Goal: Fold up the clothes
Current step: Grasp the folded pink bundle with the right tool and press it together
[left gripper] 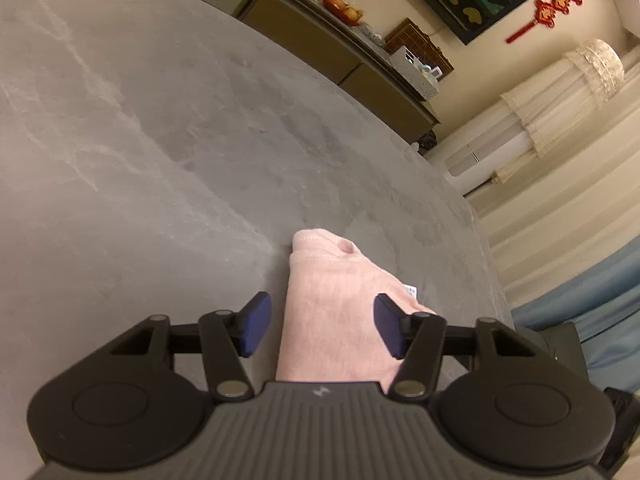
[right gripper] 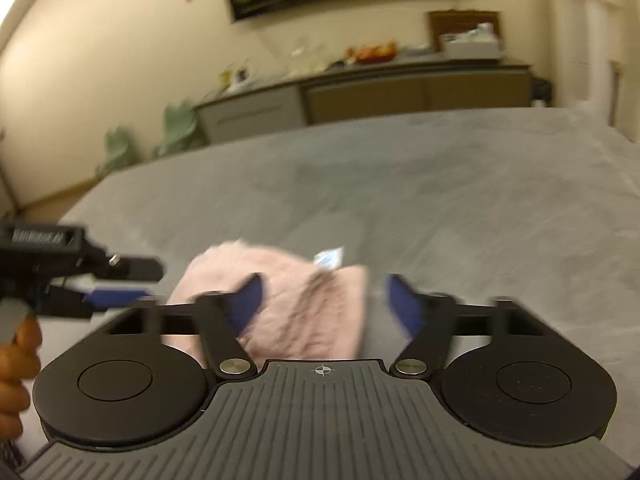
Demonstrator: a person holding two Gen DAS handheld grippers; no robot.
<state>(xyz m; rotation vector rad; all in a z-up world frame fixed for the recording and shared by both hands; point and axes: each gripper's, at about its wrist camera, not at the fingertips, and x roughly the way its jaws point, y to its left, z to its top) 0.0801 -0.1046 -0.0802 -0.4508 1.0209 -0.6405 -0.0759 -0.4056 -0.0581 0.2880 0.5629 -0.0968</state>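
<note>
Low in the left wrist frame, my left claw (left gripper: 322,330) stands wide open, its two blue-padded fingers (left gripper: 254,329) spread well apart and gripping nothing. Between them, running from the bottom centre of the frame upward, lies the folded pale pink fuzzy garment (left gripper: 334,316). The left pad sits just beside its edge without clearly touching; the right pad overlaps the cloth's right side, though I cannot tell whether it presses on it. A small white label (left gripper: 411,291) peeks out at the garment's right edge. The garment rests on the grey marbled tabletop (left gripper: 160,140), which fills the left and centre of the frame.

In the right wrist frame, blurred, the left claw (right gripper: 116,295) shows at the far left edge with my left hand (right gripper: 16,360) below it. My right claw (right gripper: 326,308) is low at centre, also opened wide and holding nothing. The pink garment (right gripper: 304,304) lies ahead of its left finger (right gripper: 248,300), and bare grey tabletop (right gripper: 440,200) shows before the right finger. A long low sideboard (right gripper: 380,92) crosses the upper frame.
</note>
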